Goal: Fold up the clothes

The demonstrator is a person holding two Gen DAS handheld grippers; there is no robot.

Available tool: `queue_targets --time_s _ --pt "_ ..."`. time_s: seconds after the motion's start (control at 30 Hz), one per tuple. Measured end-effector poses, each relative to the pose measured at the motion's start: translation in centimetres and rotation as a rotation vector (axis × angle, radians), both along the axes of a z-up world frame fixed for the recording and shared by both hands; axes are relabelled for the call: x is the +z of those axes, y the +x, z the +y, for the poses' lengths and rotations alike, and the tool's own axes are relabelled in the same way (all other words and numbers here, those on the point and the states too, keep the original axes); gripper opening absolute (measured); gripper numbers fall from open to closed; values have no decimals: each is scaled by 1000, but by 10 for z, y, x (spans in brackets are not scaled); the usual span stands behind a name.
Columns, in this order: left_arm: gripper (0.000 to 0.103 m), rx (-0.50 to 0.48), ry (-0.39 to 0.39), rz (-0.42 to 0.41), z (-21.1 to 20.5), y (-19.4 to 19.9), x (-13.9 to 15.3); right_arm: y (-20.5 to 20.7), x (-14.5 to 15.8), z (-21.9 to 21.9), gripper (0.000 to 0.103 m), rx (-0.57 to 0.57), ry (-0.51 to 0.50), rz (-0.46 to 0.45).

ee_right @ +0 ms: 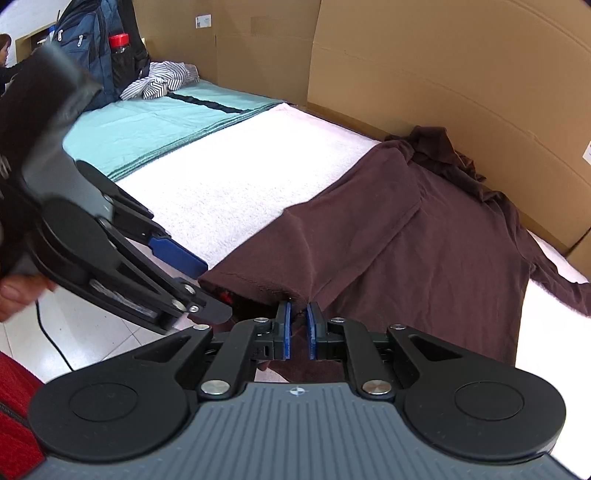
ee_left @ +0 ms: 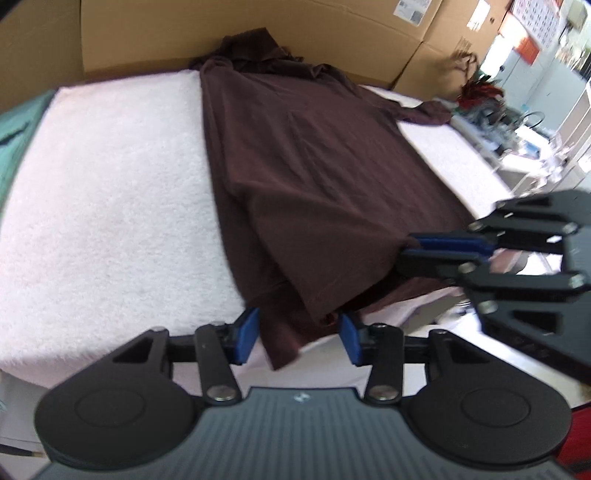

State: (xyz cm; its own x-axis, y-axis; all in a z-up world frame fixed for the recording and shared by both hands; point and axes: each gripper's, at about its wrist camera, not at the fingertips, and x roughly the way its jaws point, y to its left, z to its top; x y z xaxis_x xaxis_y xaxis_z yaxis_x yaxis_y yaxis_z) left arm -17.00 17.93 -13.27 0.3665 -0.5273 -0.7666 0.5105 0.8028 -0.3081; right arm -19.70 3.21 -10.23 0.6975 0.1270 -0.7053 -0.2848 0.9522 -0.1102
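Fingers of the left gripper (ee_left: 298,339) stood wide apart, straddling the near hem of the brown shirt (ee_left: 314,173) without pinching it, likely poised to take that corner. Those of the right gripper (ee_right: 299,329) were nearly closed, and in the left view they looked clamped on the hem's other corner, lifting it slightly off the white towel (ee_left: 110,206). The shirt lay lengthwise on the towel, collar bunched against the cardboard (ee_left: 221,29), one side already turned in over the body and a sleeve stretched out to the right. Gripping both hem corners would suit drawing the bottom up toward the collar.
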Motion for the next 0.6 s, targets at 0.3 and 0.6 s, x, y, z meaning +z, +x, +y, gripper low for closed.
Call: queue_targets --time_s 0.3,0.6 --pt "31 48 112 -63 -12 -1 -15 1 -2 0 9 -7 33 28" --pt "7 -11 189 -220 -8 -24 7 5 -7 -2 9 -17 76 94"
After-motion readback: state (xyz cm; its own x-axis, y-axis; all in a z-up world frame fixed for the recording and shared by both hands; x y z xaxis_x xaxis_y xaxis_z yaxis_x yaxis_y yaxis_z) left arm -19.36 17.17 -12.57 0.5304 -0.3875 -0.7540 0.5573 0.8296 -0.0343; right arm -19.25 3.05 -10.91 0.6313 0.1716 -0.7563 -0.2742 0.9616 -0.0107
